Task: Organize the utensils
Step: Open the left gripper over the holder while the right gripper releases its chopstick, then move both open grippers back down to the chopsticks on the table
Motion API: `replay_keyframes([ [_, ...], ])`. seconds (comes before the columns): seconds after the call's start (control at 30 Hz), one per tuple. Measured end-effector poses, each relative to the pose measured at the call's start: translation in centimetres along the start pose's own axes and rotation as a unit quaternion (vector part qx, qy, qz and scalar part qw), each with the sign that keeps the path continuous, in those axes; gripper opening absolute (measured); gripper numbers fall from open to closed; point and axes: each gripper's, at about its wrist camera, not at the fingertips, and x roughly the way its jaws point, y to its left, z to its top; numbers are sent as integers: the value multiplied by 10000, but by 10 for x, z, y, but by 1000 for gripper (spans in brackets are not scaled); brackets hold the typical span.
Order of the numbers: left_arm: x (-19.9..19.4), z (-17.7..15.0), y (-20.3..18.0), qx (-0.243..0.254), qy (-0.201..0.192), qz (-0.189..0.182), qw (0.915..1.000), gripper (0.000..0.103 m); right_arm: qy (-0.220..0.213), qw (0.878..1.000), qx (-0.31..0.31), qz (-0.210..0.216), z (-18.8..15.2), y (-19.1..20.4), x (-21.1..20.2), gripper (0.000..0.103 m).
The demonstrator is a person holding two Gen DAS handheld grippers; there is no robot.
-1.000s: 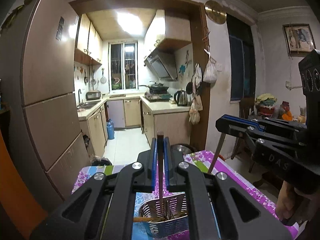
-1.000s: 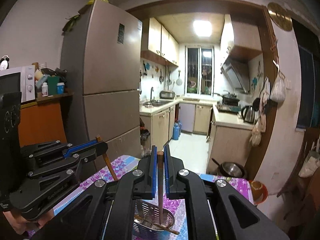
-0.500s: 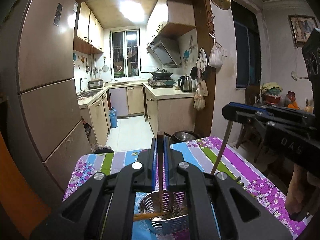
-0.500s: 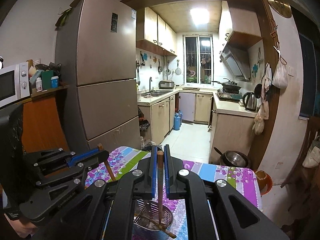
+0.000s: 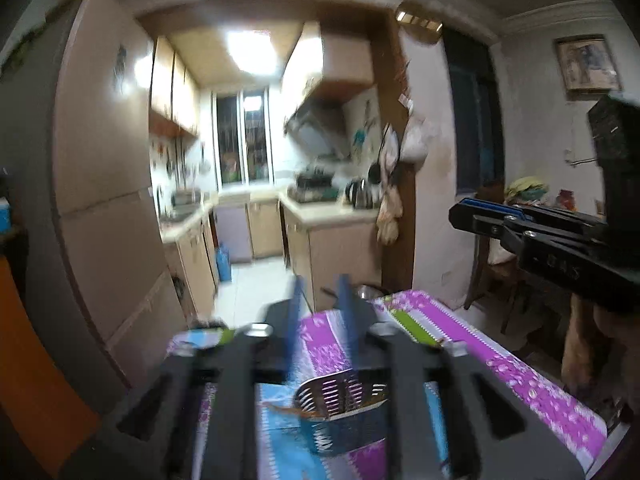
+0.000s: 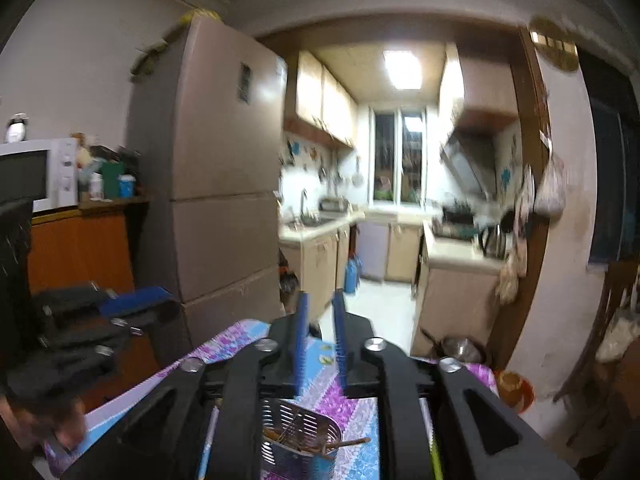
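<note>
While jaws gape empty, left gripper (image 5: 320,312) and right gripper (image 6: 320,320) above utensil basket (image 6: 300,436), mid-table (image 5: 520,368).

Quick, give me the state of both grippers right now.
Left gripper: open, holding nothing.
Right gripper: open, holding nothing.

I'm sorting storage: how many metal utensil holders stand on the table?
1. The slotted metal holder stands on the patterned tablecloth, just ahead of the open right tool. Others could be hidden behind the tools.
</note>
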Motion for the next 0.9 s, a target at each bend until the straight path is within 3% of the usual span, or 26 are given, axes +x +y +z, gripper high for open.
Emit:
replay_keyframes([
  [0.03,-20,-3,3,39,-155,-8,9999,54,-179,9998,-102,34,-2,5,-22,26],
  [0.07,-43,-9,7,110,-311,11,9995,60,-283,9995,-148,71,-5,7,-38,30],
  [0.2,-112,-57,18,309,-394,134,9987,64,-553,9981,-198,189,-44,18,-110,36],
  [0.3,-134,-108,13,285,-32,-3,9996,64,-451,9987,-97,197,-88,26,-143,37],
  [0.4,-132,-167,-1,128,535,-232,9982,64,-228,9996,94,145,-138,34,-166,37],
  [0.53,-109,-245,-19,-218,1425,-475,9884,64,224,9980,594,68,-205,45,-189,37],
  [0.6,-104,-272,-23,-224,1624,-373,9858,64,378,9963,768,11,-228,50,-197,37],
  [0.7,-103,-297,-25,-247,1868,-284,9817,55,618,9935,951,-64,-256,55,-205,37],
  [0.83,-101,-322,-25,-259,2056,-168,9782,36,801,9913,1030,-157,-275,55,-209,37],
  [0.9,-100,-323,-26,-220,2010,-107,9793,35,829,9905,1079,-187,-277,54,-208,37],
])
